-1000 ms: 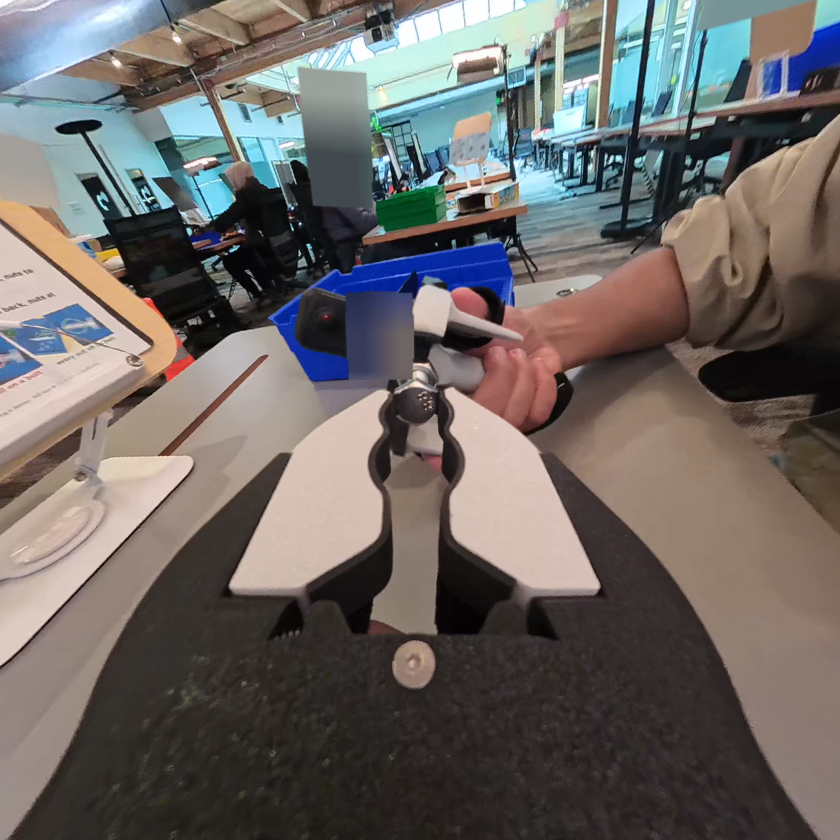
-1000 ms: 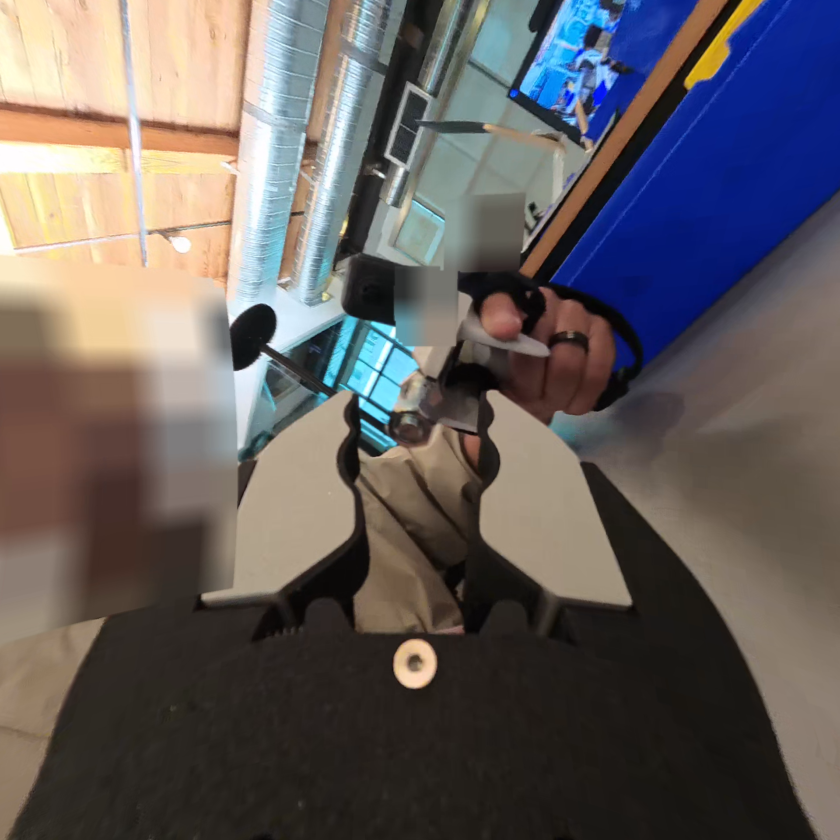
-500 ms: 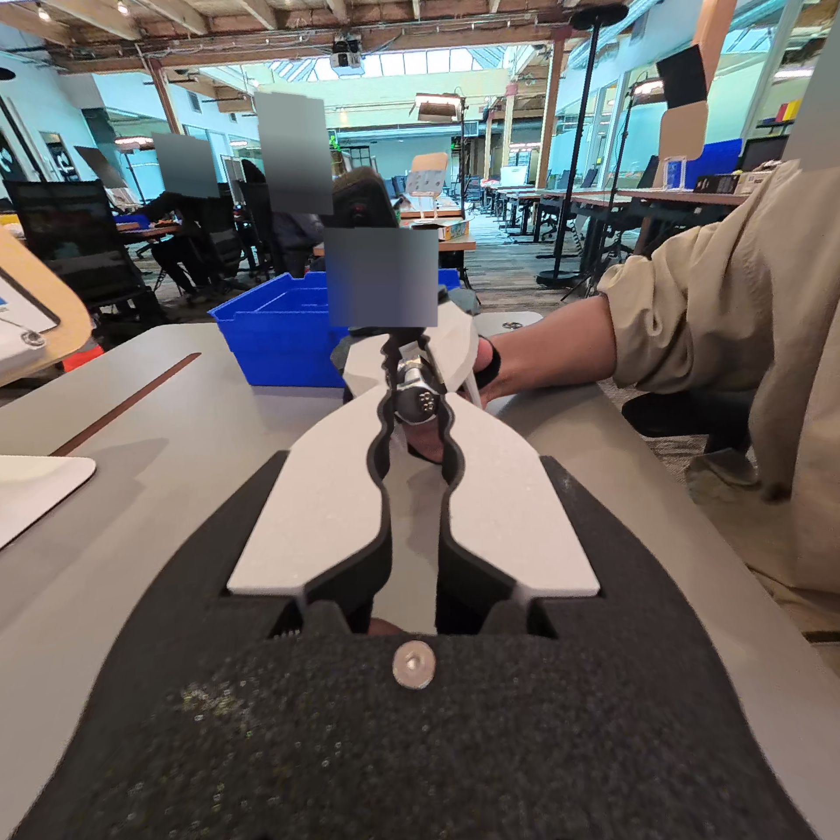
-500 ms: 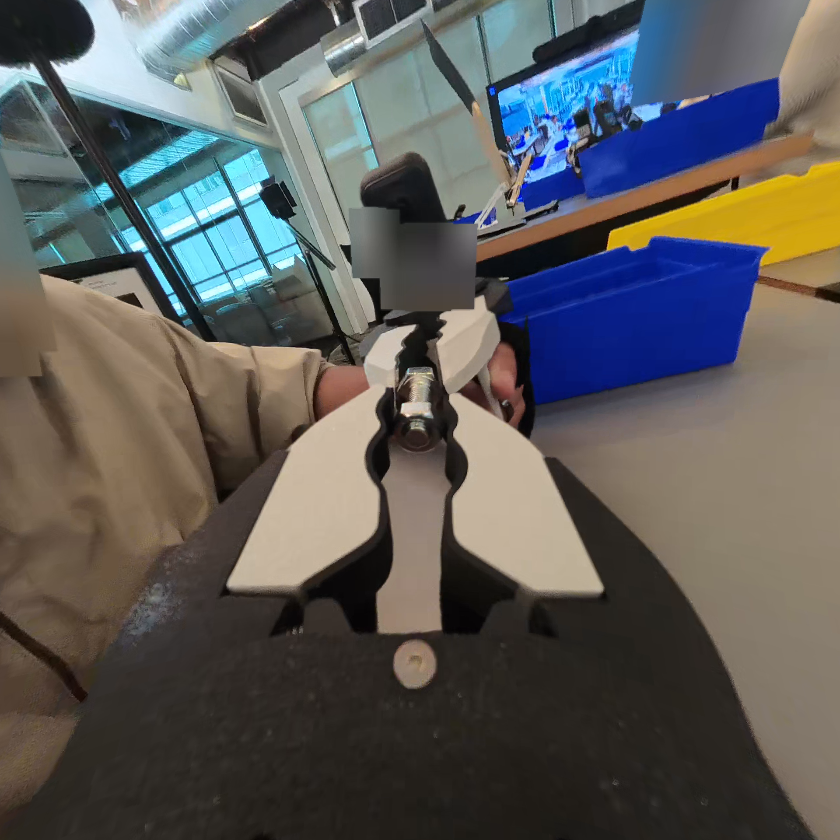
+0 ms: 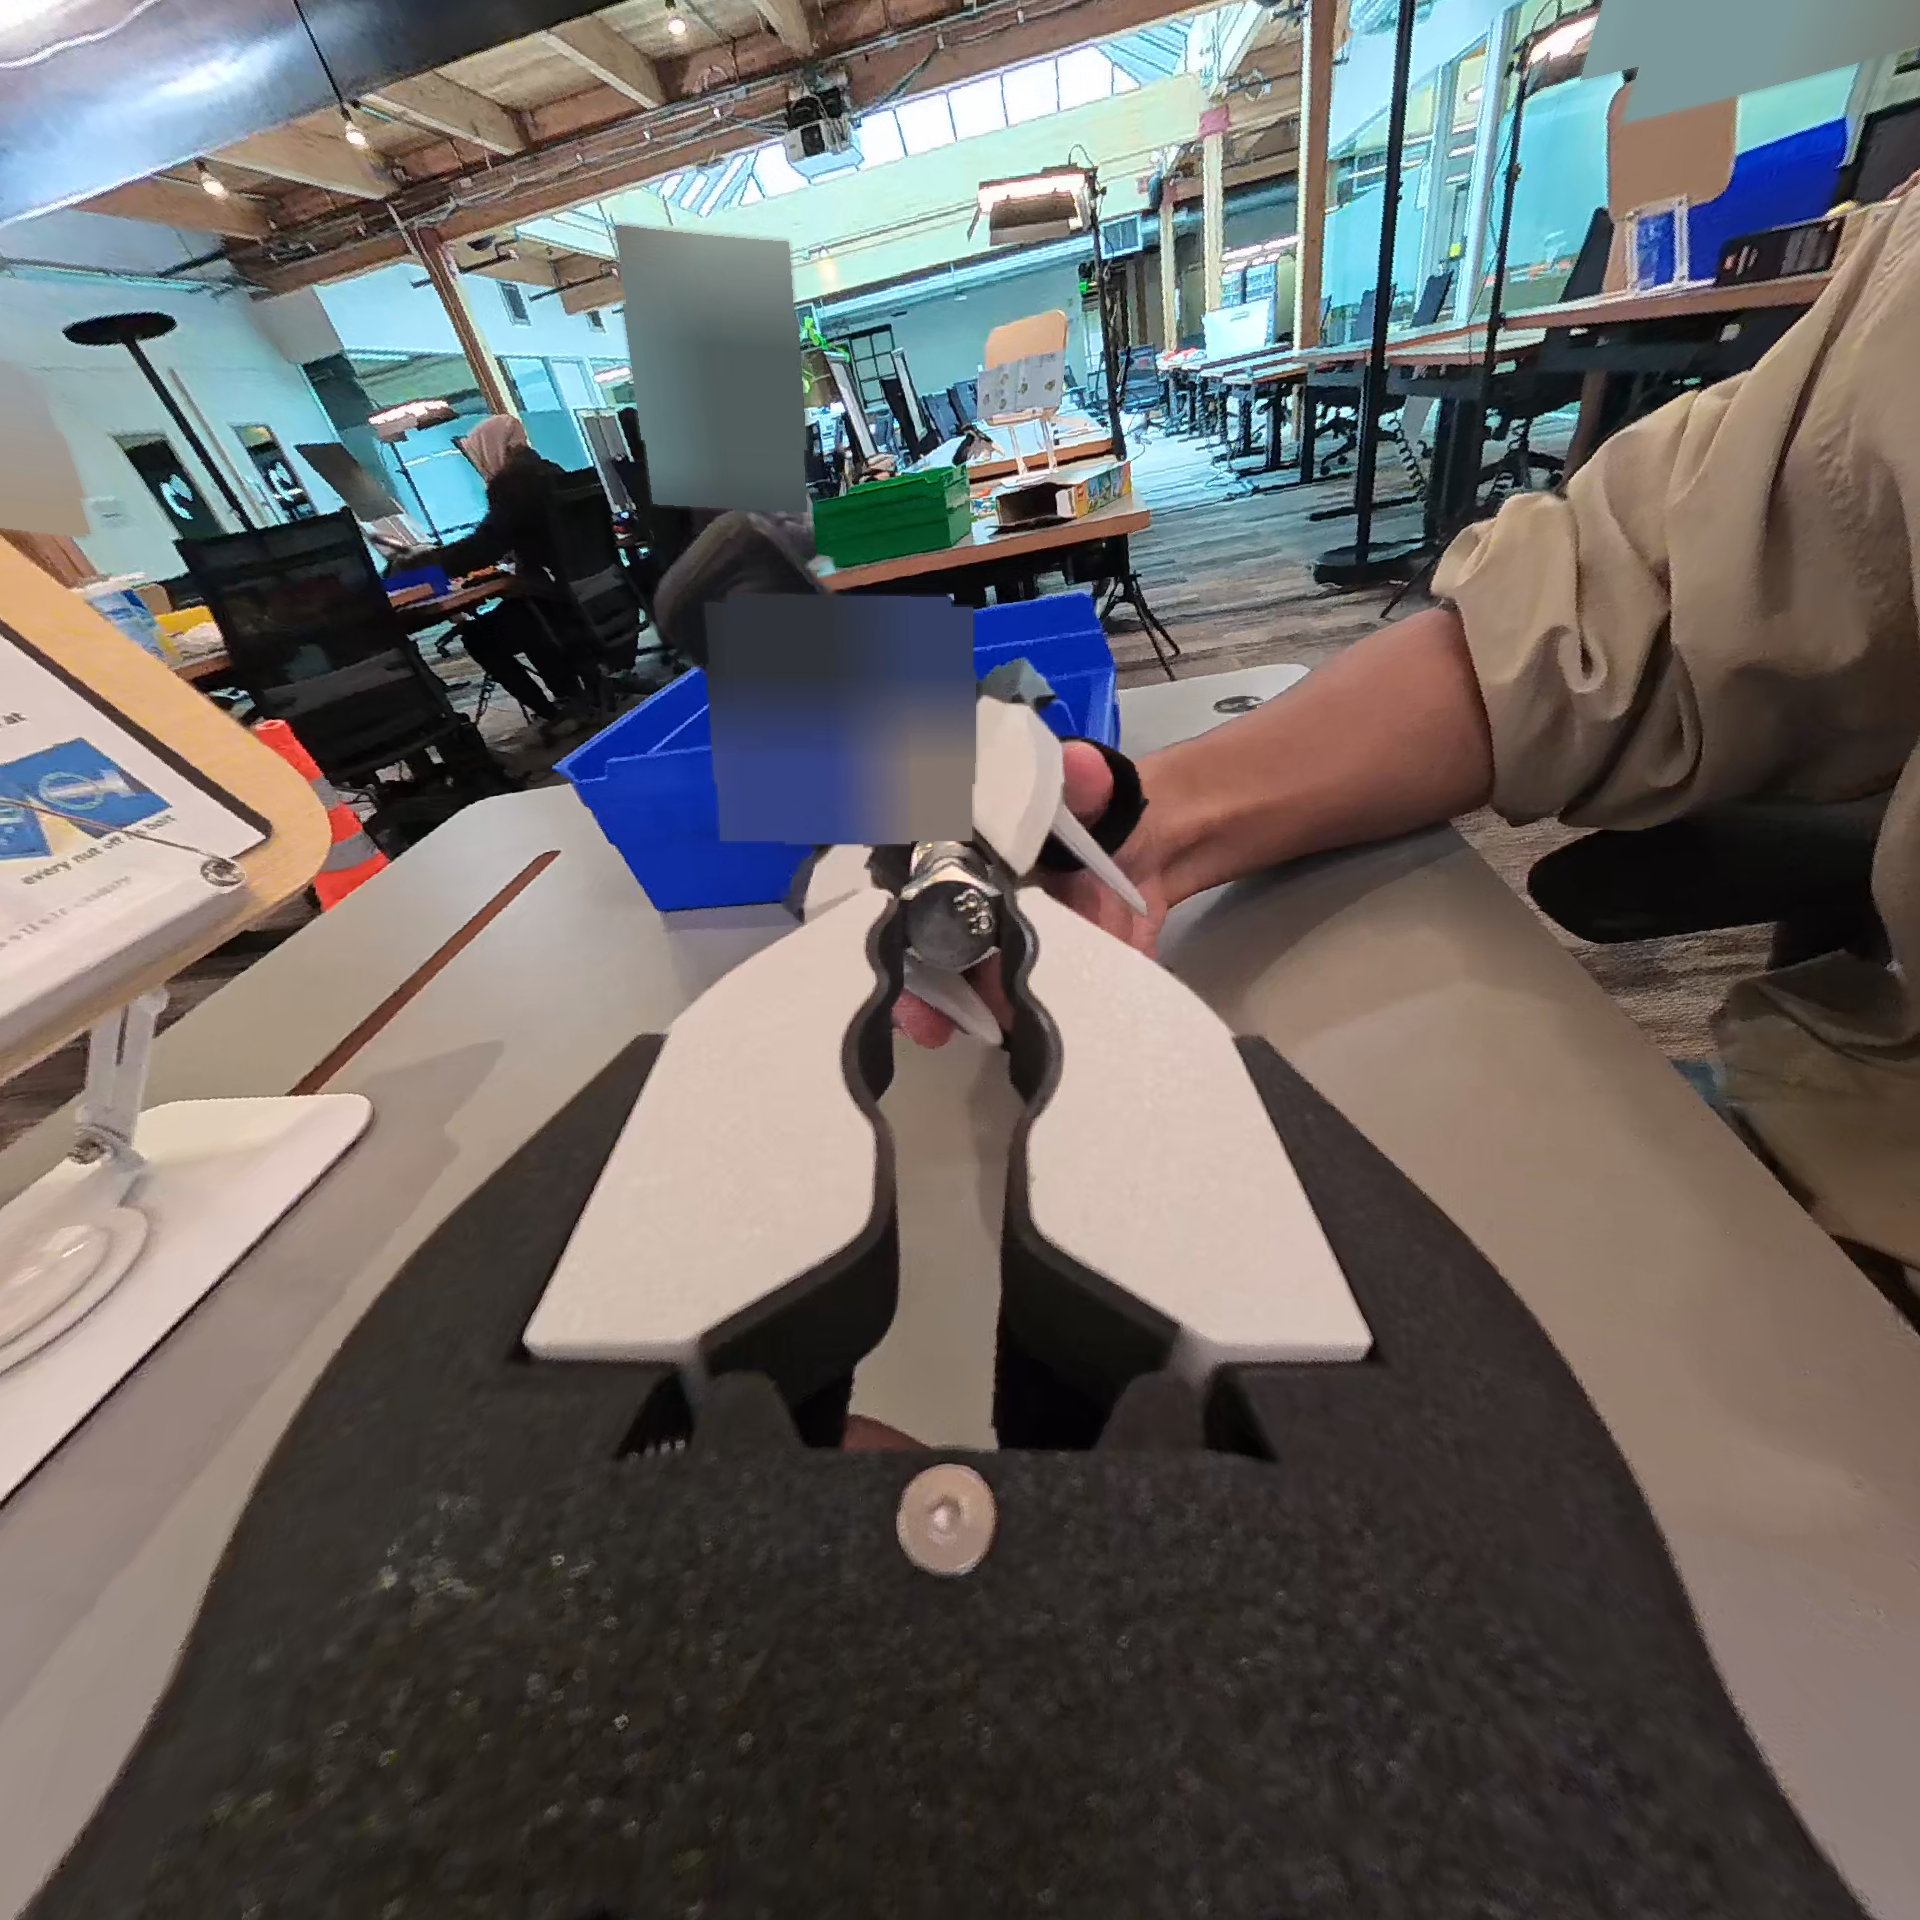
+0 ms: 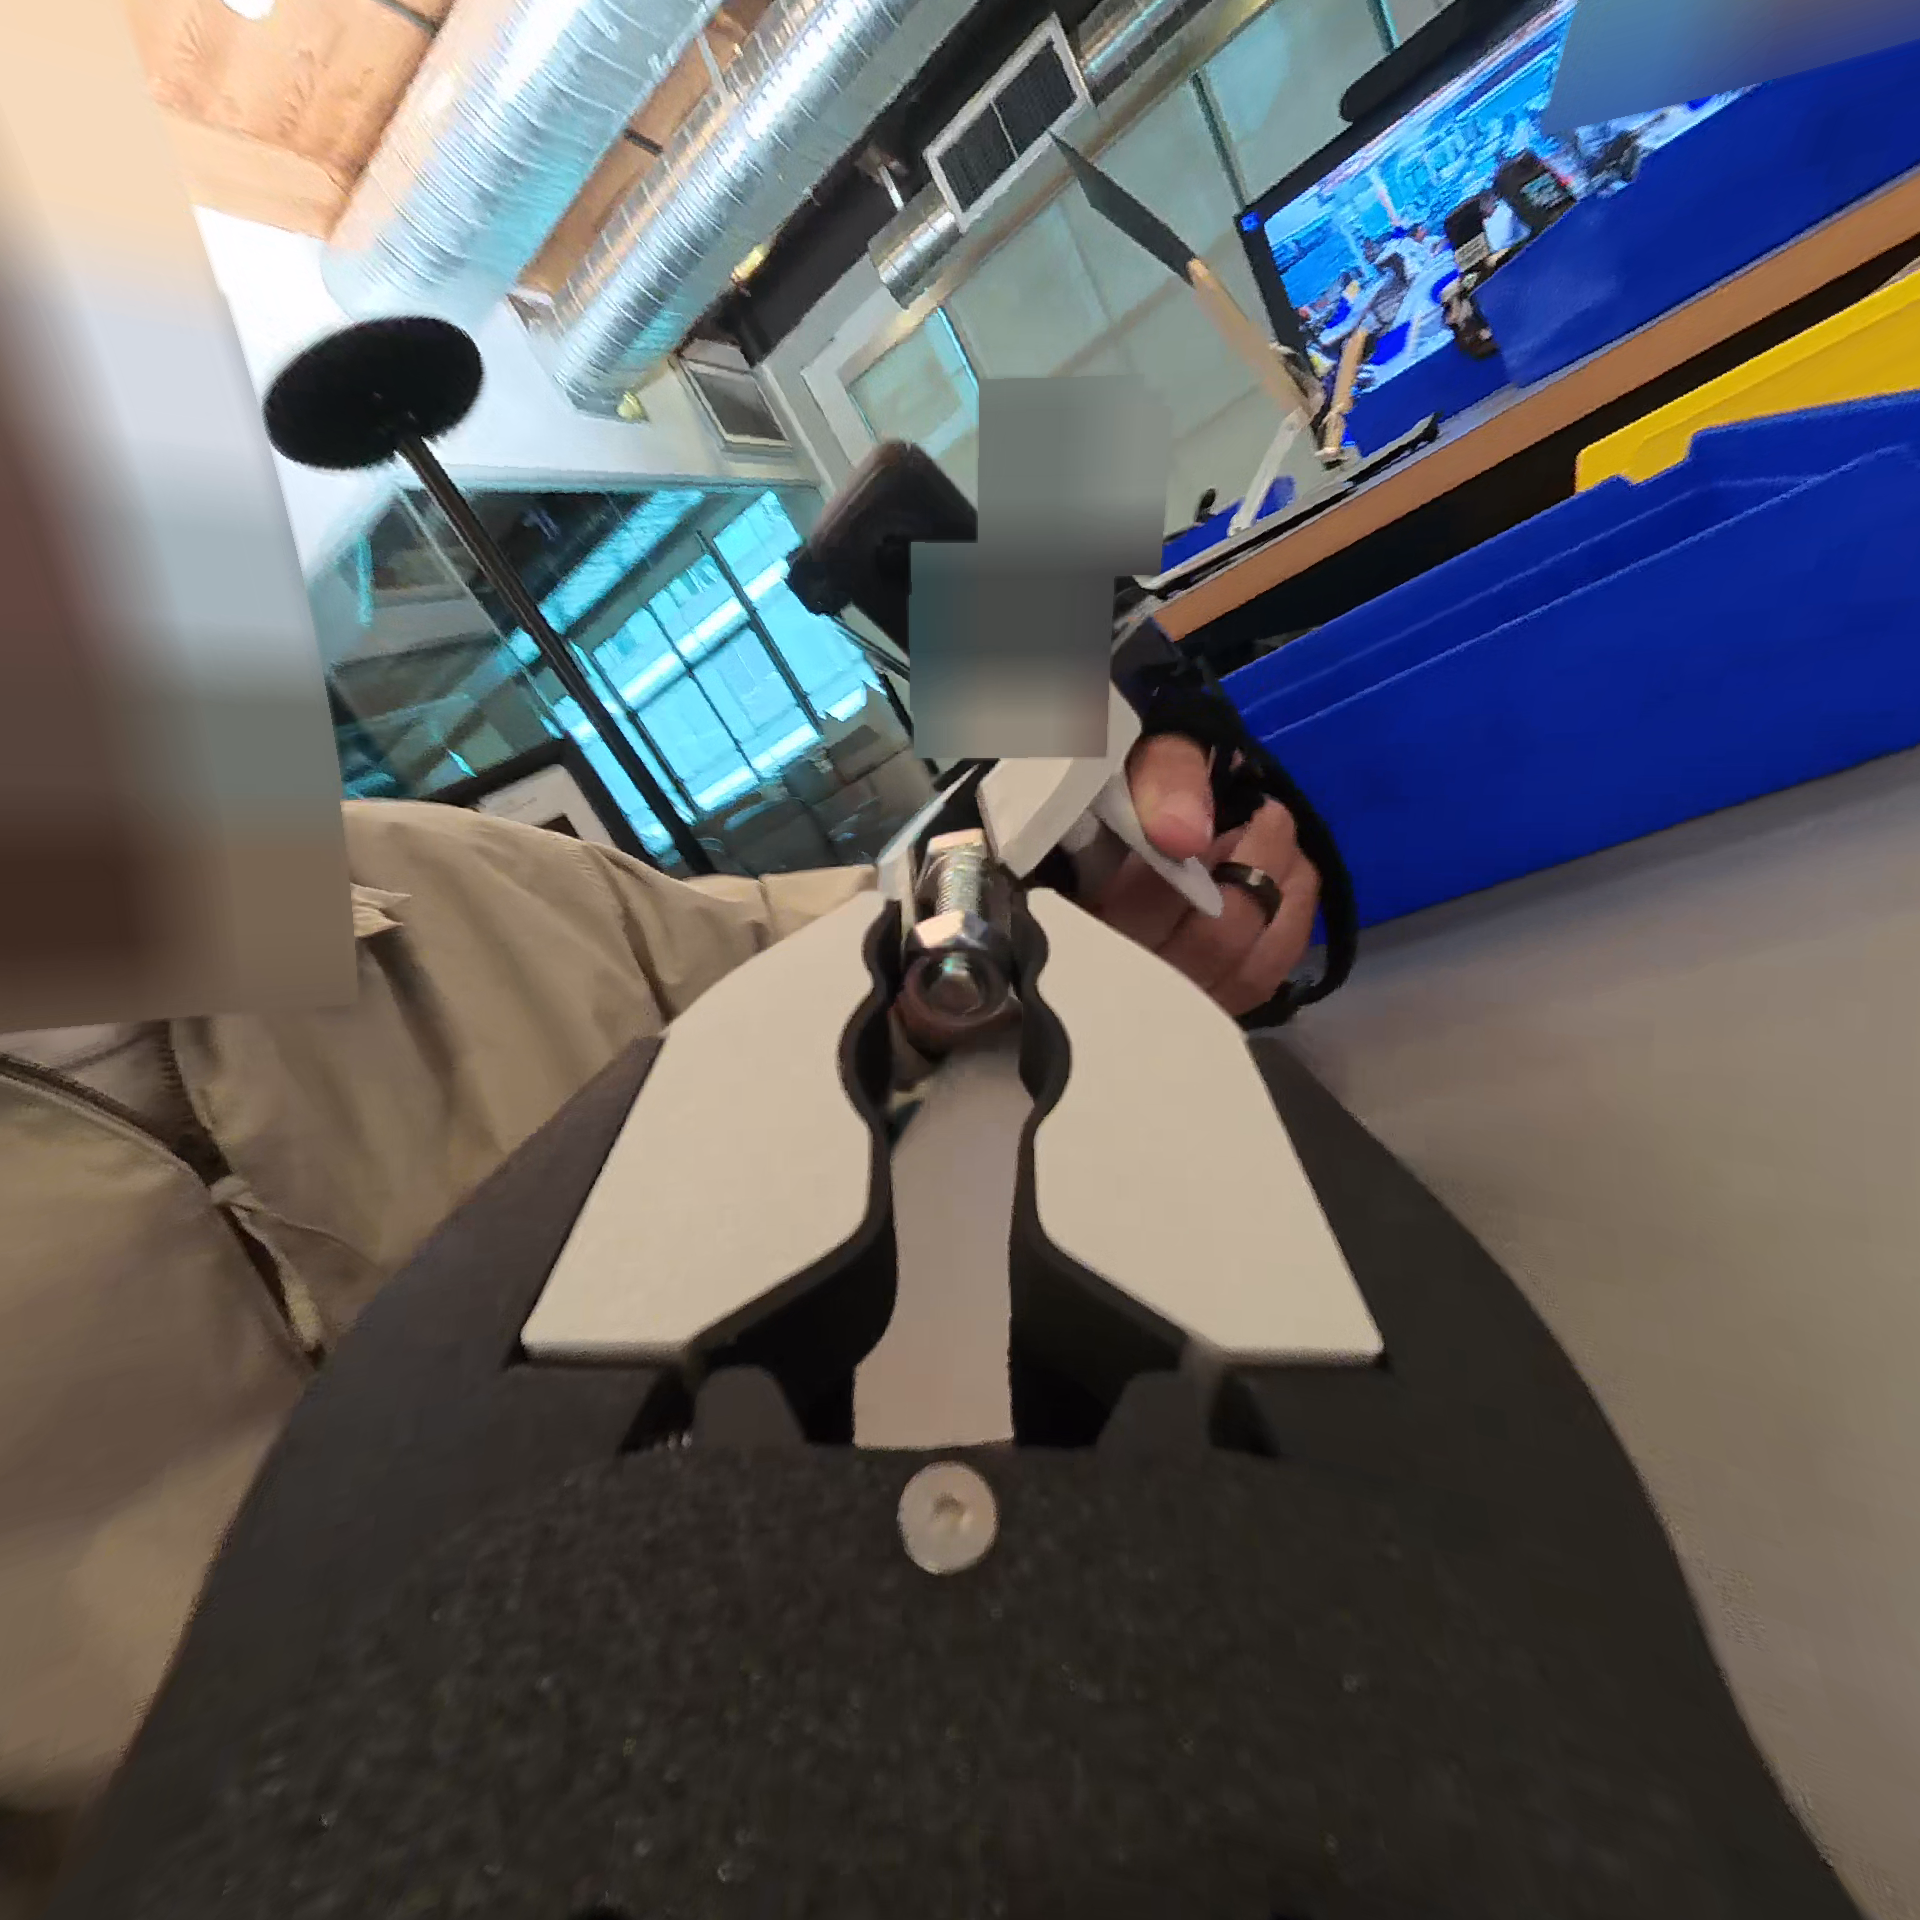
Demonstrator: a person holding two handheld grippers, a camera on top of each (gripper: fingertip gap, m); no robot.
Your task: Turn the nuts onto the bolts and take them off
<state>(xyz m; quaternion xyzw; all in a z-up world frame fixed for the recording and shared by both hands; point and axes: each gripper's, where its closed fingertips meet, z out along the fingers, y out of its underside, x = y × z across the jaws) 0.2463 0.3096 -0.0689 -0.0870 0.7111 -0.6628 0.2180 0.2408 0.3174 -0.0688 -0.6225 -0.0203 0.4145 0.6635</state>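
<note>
Both grippers meet tip to tip over the grey table (image 5: 1455, 1039), one bolt between them. Left gripper (image 5: 954, 935) has its white fingers (image 5: 769, 1143) clenched on the bolt head (image 5: 961, 920), which faces the left wrist cam, held up off the table. From the other side, right gripper (image 6: 951, 961) is clenched on the nut (image 6: 940, 940), w/ the threaded shaft of the bolt (image 6: 958, 883) running away from the cam into the opposite tips, so the nut sits on the bolt near its free end. Right wrist view is tilted hard, room leaning. Just behind the tips, a hand (image 6: 1226, 894) w/ a dark ring wraps the left tool's handle; beige sleeve (image 5: 1683, 623) on the right arm. Past that, a blue bin (image 5: 665, 790) on the table, a sign stand (image 5: 125, 810) at left. Far back: desks, a green crate (image 5: 894, 520), a person seated.
</note>
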